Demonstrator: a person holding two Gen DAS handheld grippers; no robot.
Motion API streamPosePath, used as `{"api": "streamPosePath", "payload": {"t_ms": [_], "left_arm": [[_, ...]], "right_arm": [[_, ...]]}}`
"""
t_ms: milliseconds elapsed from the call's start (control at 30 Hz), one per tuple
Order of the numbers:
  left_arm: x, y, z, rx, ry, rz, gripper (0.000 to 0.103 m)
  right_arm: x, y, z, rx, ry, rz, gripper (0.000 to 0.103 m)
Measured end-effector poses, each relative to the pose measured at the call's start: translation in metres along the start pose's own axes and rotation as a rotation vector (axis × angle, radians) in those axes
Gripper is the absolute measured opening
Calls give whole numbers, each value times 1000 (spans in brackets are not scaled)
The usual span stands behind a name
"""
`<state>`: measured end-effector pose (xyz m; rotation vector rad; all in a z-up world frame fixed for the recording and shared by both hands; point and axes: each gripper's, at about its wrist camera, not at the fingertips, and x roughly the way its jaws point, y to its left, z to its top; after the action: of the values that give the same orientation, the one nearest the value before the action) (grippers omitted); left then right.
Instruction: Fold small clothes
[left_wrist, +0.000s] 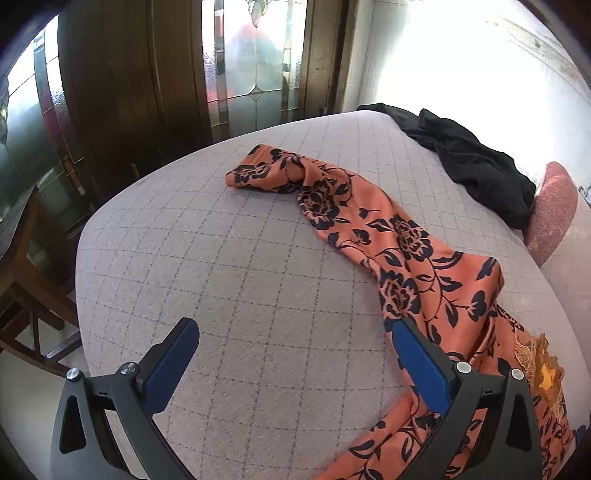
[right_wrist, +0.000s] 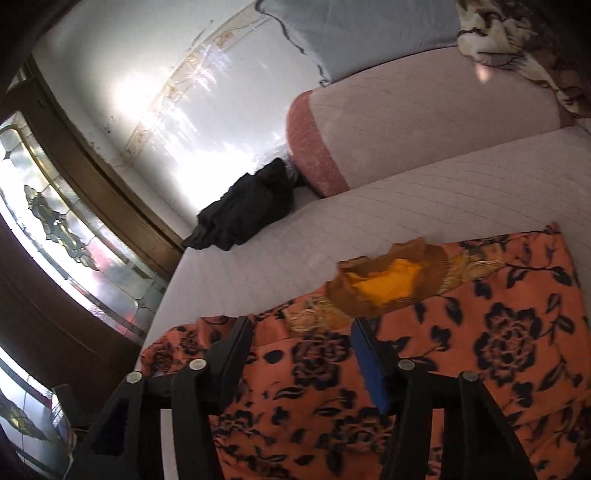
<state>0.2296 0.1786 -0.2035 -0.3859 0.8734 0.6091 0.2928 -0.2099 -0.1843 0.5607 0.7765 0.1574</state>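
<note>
An orange garment with a dark flower print (left_wrist: 406, 240) lies crumpled on the grey quilted mattress (left_wrist: 240, 258). One long part of it stretches toward the far edge. My left gripper (left_wrist: 293, 325) hovers open over bare mattress, its right finger (left_wrist: 421, 362) above the garment's edge. In the right wrist view the same garment (right_wrist: 498, 343) spreads flat, with a yellow and gold lace piece (right_wrist: 391, 284) at its upper edge. My right gripper (right_wrist: 301, 325) stands open just over the cloth, and the pads do not pinch it.
A black garment (left_wrist: 476, 166) (right_wrist: 247, 210) is heaped at the mattress's far side against a pink bolster (left_wrist: 554, 206) (right_wrist: 317, 158). A pale blue pillow (right_wrist: 369, 33) and a patterned cloth (right_wrist: 509, 37) lie behind it. Wooden doors with leaded glass (left_wrist: 255, 74) stand beyond the bed.
</note>
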Motion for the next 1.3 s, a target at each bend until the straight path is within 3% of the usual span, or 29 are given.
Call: {"api": "streamPosePath", "payload": {"t_ms": [100, 233, 333, 433, 500, 600, 700, 767, 833, 900, 967, 1067, 1167, 1300], "left_arm": [[-9, -25, -6, 95, -20, -106, 103], [-13, -74, -27, 279, -1, -230, 103], [-6, -106, -48, 398, 27, -221, 103], [21, -124, -67, 472, 131, -183, 103], [42, -128, -78, 495, 198, -127, 103], [37, -123, -72, 431, 190, -145, 103], [26, -119, -64, 405, 144, -156, 103], [17, -112, -55, 375, 83, -149, 103], [8, -101, -45, 335, 30, -141, 103], [3, -84, -31, 279, 5, -142, 103], [5, -60, -13, 179, -11, -132, 103], [16, -17, 10, 10, 6, -106, 103], [37, 17, 27, -142, 49, -117, 103], [66, 52, 39, -291, 113, -192, 103]], "right_arm": [[-18, -67, 0, 77, -9, -114, 52], [-35, -139, 0, 215, -13, -136, 52], [-33, -164, 2, 257, 2, -100, 52], [-19, -183, 2, 270, 37, -120, 52], [-5, -200, -2, 291, 91, -166, 38], [-10, -202, 8, 323, 75, -138, 39], [-23, -186, 15, 276, -5, -72, 40], [-14, -183, 15, 246, 25, -90, 40], [9, -195, 7, 291, 152, -154, 44], [2, -195, 5, 326, 107, -128, 42], [-8, -182, 6, 315, 116, -70, 43], [-23, -161, 0, 246, 108, -37, 59], [-21, -149, -11, 211, 135, -35, 59], [-10, -136, -21, 189, 184, -18, 59]]}}
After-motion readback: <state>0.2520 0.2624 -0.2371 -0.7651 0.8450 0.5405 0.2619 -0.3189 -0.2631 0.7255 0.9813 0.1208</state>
